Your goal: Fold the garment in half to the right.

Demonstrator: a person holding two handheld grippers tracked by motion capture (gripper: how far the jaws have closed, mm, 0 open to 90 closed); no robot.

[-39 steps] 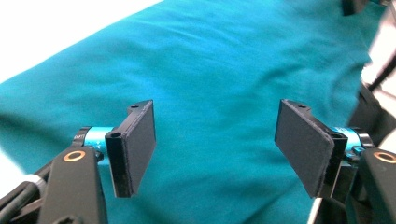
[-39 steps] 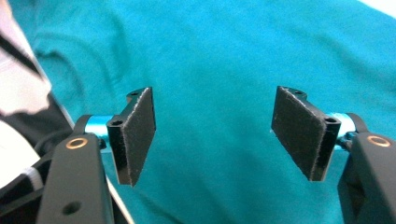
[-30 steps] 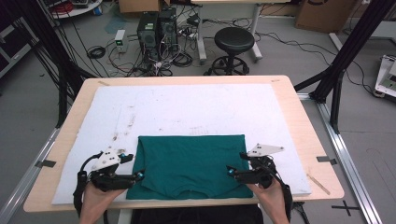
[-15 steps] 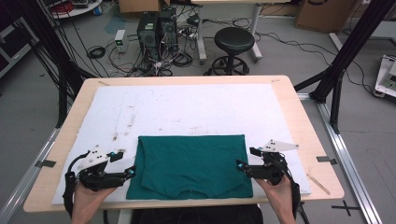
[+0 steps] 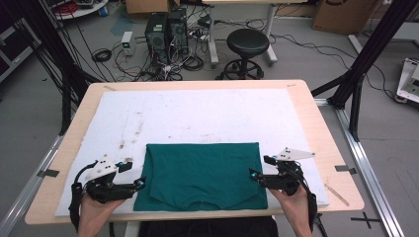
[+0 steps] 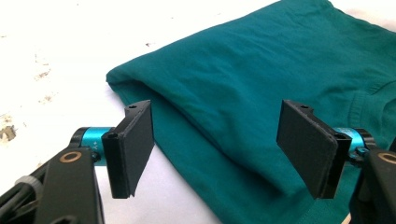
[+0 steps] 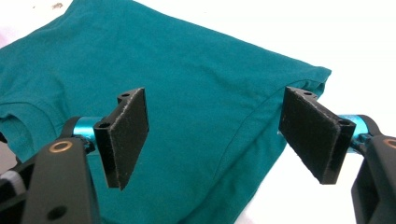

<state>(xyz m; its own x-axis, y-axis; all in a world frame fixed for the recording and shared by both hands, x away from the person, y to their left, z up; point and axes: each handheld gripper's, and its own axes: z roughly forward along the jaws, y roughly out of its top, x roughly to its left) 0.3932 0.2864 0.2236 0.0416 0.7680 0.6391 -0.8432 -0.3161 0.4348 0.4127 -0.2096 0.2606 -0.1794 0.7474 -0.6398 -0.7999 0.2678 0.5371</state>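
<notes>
Folded teal cotton T-shirt (image 5: 201, 175) lying flat on the white padded mat (image 5: 197, 116) at the near edge of the pale wooden desk (image 5: 316, 123), collar toward the person. Left tongs (image 5: 140, 184) just beside the shirt's left edge, right tongs (image 5: 253, 175) at the right edge; both spread wide, holding nothing.

In the left gripper view, left tongs (image 6: 219, 149) straddling the folded side edge, one pad over bare mat, the other over cloth near the collar seam. In the right gripper view, right tongs (image 7: 215, 140) likewise astride the opposite edge, near the far corner of the fold.

Likely step: taking both side edges for the next fold. To do it well:

- Lower each pair until the bottom pad slides under every layer at the edge, not just the top one; layered edge visible in the left gripper view, easy to split.
- Pinch at matching points along the two sides, otherwise a skewed fold.
- Close fully before lifting; thin knit likely to slip from a loose pinch.
- Lift both sides together and evenly, keeping the cloth taut between them, to avoid dragging the stack or wrinkling the mat.
- Watch the near hem at the desk edge, close to hanging over.
</notes>
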